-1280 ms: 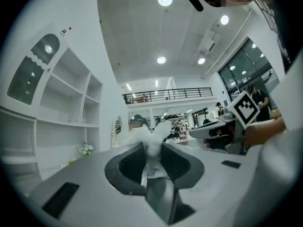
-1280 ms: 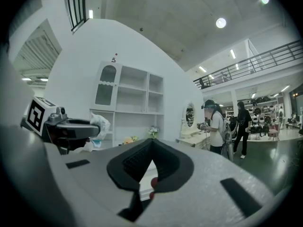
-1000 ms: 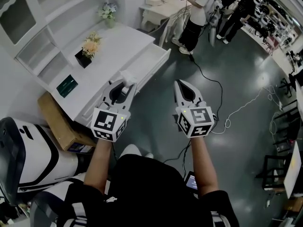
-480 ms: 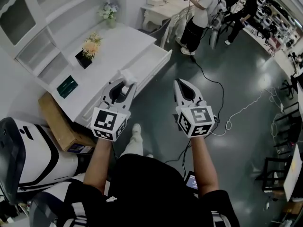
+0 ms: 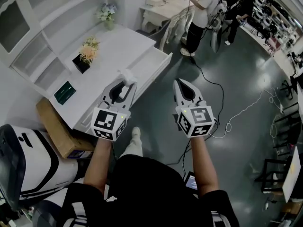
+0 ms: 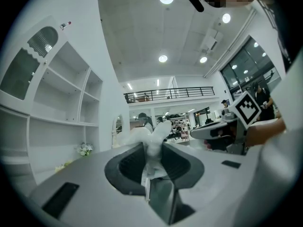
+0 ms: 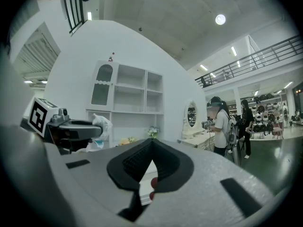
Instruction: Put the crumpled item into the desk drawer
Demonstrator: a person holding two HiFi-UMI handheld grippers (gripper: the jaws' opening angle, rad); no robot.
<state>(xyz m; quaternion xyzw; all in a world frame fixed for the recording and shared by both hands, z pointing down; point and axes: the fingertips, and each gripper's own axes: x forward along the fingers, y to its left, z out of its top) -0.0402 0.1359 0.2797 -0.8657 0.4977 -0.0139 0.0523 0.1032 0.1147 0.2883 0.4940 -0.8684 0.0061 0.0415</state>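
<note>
Grey floor (image 5: 246, 70): dark and glossy; a pale cable (image 5: 236, 115) snakes across it to the right of both grippers, and two people (image 5: 201, 11) stand at the far end.
White bench (image 5: 120, 44): runs along the left side under a white shelf unit (image 5: 42, 56).
Machine (image 5: 23, 160): white and black, at the lower left, next to a cardboard box (image 5: 54, 126) that sits on the floor at the bench's near end.
Drawer (image 5: 152, 63): pulled open from the bench front, with a white inside.
Left gripper (image 5: 126, 83): held level, its fingers (image 6: 128, 167) clamped on the crumpled item.
Right gripper (image 5: 179, 83): held level just beside the left one, over open floor; its fingers (image 7: 135, 162) are together at the tips with nothing between them.
Crumpled item (image 5: 127, 75): white, pinched between the left fingers and bulging out past their tips. In the head view it shows against the near end of the drawer's front, outside the drawer. That raised front is the nearest thing to it.
Bench-top things: orange flowers in a dark pot (image 5: 85, 56), a pale bouquet (image 5: 106, 14) farther back, and a flat dark green object (image 5: 64, 92) toward the near end — all well apart from the drawer.
</note>
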